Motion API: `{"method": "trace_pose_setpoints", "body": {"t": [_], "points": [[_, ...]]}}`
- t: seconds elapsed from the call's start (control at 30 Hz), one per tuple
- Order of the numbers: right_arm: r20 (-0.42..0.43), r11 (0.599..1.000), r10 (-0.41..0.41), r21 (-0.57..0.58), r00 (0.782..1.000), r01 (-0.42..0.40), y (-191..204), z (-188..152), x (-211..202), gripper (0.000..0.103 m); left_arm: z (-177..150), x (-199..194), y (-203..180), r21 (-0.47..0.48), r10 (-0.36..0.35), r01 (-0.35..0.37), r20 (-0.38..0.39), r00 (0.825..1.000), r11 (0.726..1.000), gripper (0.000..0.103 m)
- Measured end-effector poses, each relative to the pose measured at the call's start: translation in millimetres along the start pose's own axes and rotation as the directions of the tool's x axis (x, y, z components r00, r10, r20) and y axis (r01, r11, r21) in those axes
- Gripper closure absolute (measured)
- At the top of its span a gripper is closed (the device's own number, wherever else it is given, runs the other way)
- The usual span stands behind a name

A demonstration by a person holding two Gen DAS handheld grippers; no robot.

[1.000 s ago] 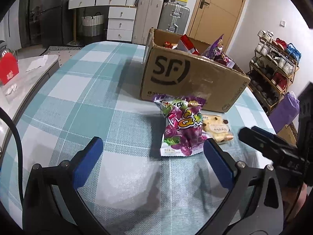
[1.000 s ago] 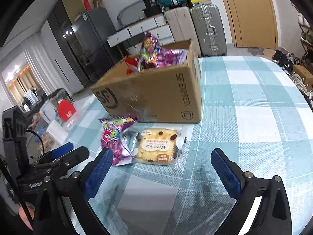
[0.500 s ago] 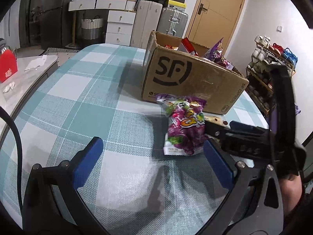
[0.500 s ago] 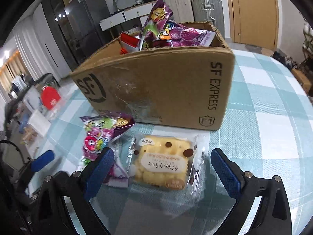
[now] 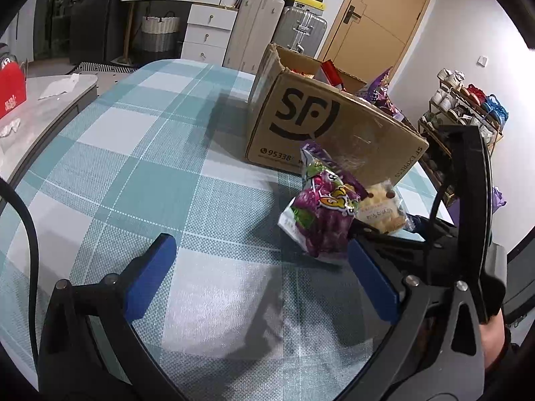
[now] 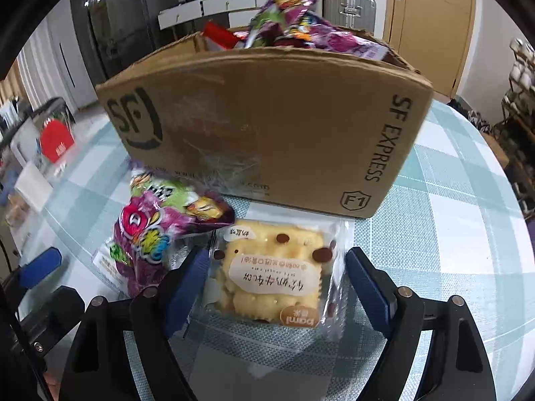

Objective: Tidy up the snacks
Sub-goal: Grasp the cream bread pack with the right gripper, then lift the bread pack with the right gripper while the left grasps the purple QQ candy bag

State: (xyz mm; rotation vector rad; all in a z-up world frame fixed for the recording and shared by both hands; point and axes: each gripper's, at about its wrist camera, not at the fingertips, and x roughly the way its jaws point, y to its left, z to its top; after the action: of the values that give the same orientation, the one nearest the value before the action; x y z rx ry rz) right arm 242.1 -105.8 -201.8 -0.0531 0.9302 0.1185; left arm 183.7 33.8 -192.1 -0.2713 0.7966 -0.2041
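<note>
Straddling the yellow cracker packet (image 6: 271, 277), the right gripper (image 6: 272, 284) has been brought closer than half a second ago, its fingers wide apart. The packet lies near the cardboard box (image 6: 267, 127), beside the purple snack bag (image 6: 150, 234). The left gripper (image 5: 264, 280) is held wide open over the checked tablecloth (image 5: 133, 167).

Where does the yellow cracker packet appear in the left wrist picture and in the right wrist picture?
Left wrist view: the yellow cracker packet lies right of centre, behind the purple snack bag.
Right wrist view: it lies at lower centre, between the open fingers of the right gripper.
Shared landmark: the SF cardboard box stands just behind the packet in both views.
</note>
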Motion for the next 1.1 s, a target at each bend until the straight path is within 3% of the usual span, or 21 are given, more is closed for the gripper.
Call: {"method": "trace_pose_setpoints", "body": {"t": [0.2,0.33,0.77,1.1], "points": [[0.029,1.000,0.028,-0.012,0.999,-0.028,5.1,-2.7,-6.9,0.053,-1.7,-0.9,-0.4,0.004,0.000,0.000,-0.001,1.000,1.000,0.001],[0.032,0.997,0.078,0.015,0.996,-0.079,-8.8,-6.8,-13.2,0.062,-2.1,-1.4,-0.6,0.002,-0.002,0.002,-0.002,1.000,1.000,0.001],[0.038,0.987,0.157,0.026,0.987,-0.158,-30.6,-22.4,-24.3,0.066,-1.9,2.2,1.9,-0.011,-0.007,0.007,-0.013,1.000,1.000,0.001],[0.090,0.941,0.307,0.119,0.947,-0.316,-62.2,-33.0,-37.9,0.084,-2.5,4.2,2.4,-0.019,-0.009,0.008,-0.021,1.000,1.000,0.001]]}}
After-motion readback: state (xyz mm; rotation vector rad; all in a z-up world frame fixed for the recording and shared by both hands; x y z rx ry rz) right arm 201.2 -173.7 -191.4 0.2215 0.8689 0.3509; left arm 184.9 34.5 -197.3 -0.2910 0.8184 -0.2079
